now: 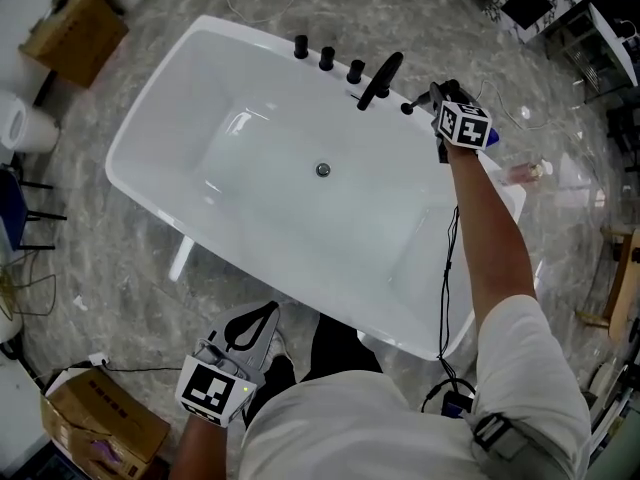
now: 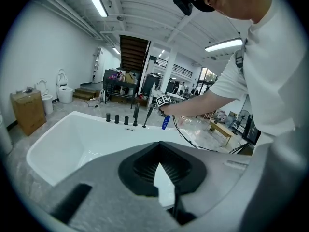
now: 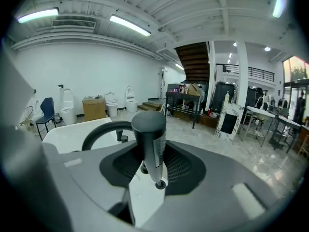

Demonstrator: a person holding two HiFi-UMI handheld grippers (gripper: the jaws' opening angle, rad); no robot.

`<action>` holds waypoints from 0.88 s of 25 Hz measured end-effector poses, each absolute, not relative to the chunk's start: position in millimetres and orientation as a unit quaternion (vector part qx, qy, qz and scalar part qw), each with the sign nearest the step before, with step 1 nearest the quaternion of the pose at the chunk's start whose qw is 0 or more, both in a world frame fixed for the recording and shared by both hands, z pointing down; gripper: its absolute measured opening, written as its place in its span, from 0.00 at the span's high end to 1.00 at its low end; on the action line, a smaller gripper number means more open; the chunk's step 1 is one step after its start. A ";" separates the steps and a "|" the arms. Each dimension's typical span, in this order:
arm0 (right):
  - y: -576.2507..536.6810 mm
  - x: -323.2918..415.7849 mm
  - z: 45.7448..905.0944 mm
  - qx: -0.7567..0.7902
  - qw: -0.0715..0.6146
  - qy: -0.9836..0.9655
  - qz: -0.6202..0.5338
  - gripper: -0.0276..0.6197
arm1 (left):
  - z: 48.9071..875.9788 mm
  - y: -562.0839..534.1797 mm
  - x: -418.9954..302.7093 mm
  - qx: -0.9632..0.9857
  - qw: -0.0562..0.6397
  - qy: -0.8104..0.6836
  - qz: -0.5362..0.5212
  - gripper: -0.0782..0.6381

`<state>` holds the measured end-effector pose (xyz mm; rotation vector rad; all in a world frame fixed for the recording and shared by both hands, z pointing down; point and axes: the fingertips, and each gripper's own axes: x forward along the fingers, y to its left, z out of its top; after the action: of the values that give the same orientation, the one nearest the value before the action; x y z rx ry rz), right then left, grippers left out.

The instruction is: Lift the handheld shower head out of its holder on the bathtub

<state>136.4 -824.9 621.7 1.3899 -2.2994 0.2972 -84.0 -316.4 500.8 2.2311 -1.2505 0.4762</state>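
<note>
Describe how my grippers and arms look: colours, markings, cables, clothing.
The left gripper and right gripper have grey bodies with black ribbed pads, each carrying a white cube with black square markers. A thin black cable hangs along the right arm. You wear a white short-sleeved shirt.

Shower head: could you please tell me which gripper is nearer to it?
Right. The right gripper is shut on the shower head by the far rim of the tub; the left gripper is off its near side.
</note>
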 end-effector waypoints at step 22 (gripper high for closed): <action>-723.1 124.8 457.4 0.490 0.166 -0.854 0.045 0.73 | 465.2 -224.8 -104.8 0.852 0.227 -0.443 0.166 0.88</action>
<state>124.8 -723.1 457.4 1.3951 -2.4325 0.1280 -104.8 -224.8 465.2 2.3473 -1.2198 0.4573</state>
